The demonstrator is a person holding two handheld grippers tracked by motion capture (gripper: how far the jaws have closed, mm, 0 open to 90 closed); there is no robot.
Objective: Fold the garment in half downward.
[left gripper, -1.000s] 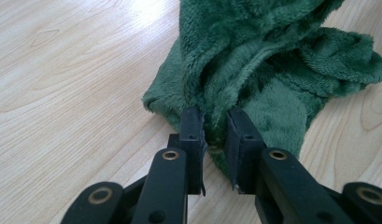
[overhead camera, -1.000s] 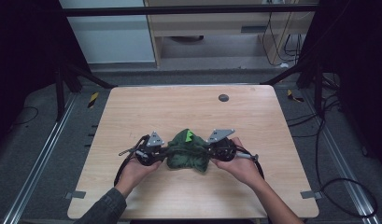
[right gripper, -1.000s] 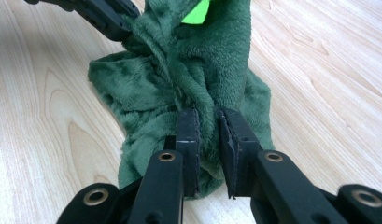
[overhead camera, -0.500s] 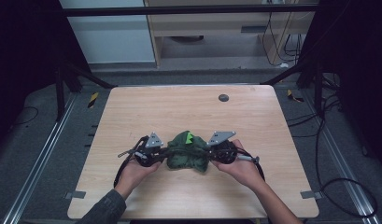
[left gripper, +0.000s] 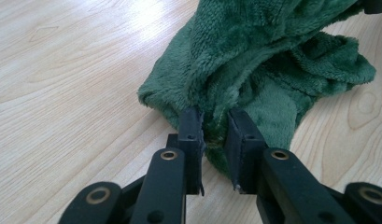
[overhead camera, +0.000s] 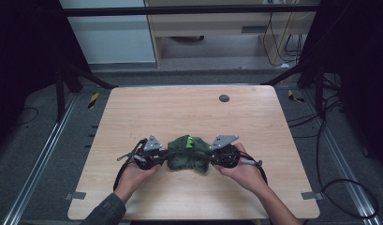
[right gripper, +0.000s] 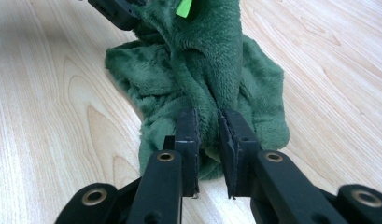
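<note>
step: we hold the green cloth [overhead camera: 189, 152] at 6 o'clock on the counter [overhead camera: 180, 108] | left gripper [left gripper: 212, 126] fingers clamped on cloth, right gripper [right gripper: 208, 123] likewise | next: we judge lift and spread evenly

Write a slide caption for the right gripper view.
Right gripper shut on a fold of green fleece cloth over the wooden table.

text: none legible | labels: none legible | brands: none | numbers: none | signs: none
</note>
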